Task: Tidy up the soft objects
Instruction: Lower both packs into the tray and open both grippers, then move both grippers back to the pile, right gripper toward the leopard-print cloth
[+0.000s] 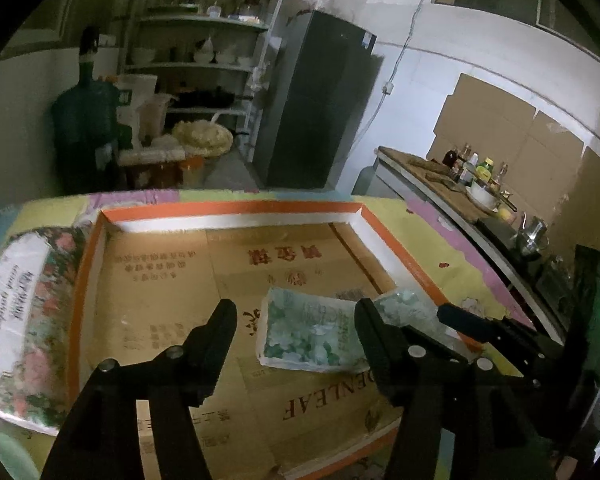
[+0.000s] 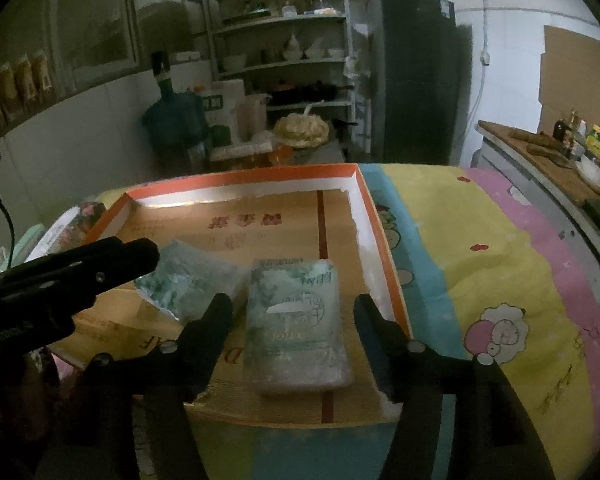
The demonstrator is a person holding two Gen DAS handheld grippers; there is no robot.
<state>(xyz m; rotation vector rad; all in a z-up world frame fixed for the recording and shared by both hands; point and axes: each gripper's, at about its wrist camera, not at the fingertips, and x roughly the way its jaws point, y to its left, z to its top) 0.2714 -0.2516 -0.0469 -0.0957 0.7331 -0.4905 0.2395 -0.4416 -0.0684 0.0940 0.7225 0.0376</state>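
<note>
Tissue pack: soft crinkled plastic, rectangular; long axis toward frame top.
Tray: flat cardboard, orange rim.
Left gripper: released.
Right gripper: released, straddling pack.

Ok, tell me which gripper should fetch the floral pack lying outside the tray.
Left. The floral pack lies beyond the orange tray's left wall, nearest the open left gripper. The right gripper hovers over a green tissue pack.

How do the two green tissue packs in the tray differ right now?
The near pack lies flat and square, lengthwise along the tray's orange side wall; the far pack sits skewed beside it, its wrapper crumpled. The near pack lies in front of the right gripper, the far one nearer the left gripper. Both share the green leaf print, and neither is gripped.
</note>
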